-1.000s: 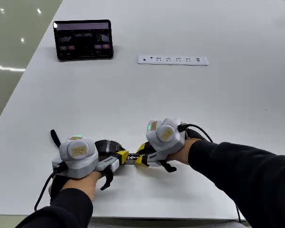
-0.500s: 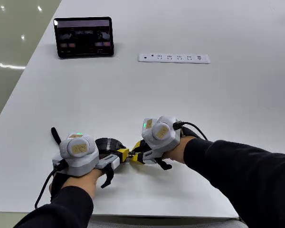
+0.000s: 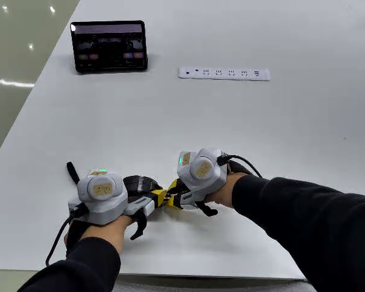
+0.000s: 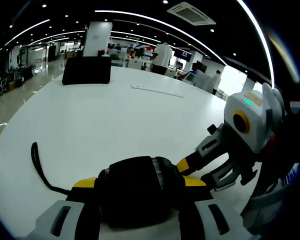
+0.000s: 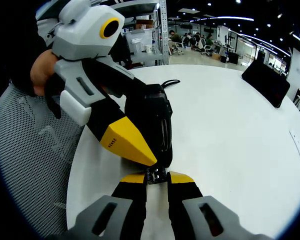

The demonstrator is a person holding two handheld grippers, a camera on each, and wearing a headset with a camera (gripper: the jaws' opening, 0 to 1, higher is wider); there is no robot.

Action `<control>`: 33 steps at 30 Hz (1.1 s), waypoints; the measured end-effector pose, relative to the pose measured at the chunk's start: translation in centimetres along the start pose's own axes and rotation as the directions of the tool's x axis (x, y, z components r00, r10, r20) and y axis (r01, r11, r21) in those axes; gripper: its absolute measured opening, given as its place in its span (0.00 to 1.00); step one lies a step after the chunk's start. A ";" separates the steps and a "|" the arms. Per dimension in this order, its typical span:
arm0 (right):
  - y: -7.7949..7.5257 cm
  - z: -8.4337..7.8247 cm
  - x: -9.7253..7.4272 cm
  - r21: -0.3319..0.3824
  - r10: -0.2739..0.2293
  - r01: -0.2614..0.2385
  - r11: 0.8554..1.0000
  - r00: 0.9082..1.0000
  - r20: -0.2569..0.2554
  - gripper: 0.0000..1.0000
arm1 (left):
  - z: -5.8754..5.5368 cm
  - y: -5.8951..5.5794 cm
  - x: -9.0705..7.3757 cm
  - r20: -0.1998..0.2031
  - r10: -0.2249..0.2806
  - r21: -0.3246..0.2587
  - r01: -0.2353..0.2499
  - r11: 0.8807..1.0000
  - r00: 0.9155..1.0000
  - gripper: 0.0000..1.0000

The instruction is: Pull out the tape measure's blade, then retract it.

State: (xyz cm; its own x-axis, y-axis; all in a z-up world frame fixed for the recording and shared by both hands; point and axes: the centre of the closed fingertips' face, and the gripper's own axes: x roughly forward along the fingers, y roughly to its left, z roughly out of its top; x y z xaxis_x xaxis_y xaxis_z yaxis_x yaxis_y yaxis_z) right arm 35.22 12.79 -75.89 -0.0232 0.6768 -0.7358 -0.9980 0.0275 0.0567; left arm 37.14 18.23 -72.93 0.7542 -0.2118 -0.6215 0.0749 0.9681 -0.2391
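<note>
The white surface (image 3: 231, 121) carries everything. Far ahead of both hand-held grippers, at the far side of the surface, a dark tablet (image 3: 109, 47) stands propped up. A white power strip (image 3: 224, 73) lies flat, also far ahead of the right hand-held gripper and well apart from the tablet.

The left hand-held gripper (image 4: 140, 182) is near the front edge of the surface. Its two yellow-tipped jaws are clamped on the tape measure (image 3: 140, 184), one jaw on each side of the black case. The case sits on the surface between these jaws.

The right hand-held gripper (image 5: 156, 178) points toward the left one, and their tips are just beside each other. Its jaws are drawn together on the blade end (image 5: 156, 174), which comes out of the case directly ahead of them. The blade seems to be out only by a very short piece, but the jaws cover most of it.

A thin black strap (image 4: 37, 165) curls on the surface at the outer side of the left hand-held gripper.
</note>
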 end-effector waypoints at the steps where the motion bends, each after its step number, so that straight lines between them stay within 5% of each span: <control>1: 0.0 0.0 0.0 0.001 0.000 0.000 1.000 1.000 0.000 0.11 | 0.0 0.0 0.0 0.000 0.000 -0.001 0.000 1.000 1.000 0.59; 31: 0.0 0.0 0.3 0.041 -0.019 0.019 0.999 1.000 -0.010 0.12 | 0.0 0.0 0.0 -0.001 0.000 0.004 0.000 1.000 1.000 0.59; 33: 0.0 0.1 0.3 -0.011 -0.034 0.034 0.999 0.999 -0.012 0.12 | 0.1 0.0 0.0 -0.002 -0.004 0.013 0.004 1.000 1.000 0.60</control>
State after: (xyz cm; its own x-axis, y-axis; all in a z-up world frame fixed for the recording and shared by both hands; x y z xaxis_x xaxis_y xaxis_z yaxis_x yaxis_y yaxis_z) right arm 35.18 13.03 -76.02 0.0105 0.6664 -0.7455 -0.9988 0.0422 0.0237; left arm 37.19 18.19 -72.89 0.7527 -0.2157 -0.6220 0.0859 0.9689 -0.2320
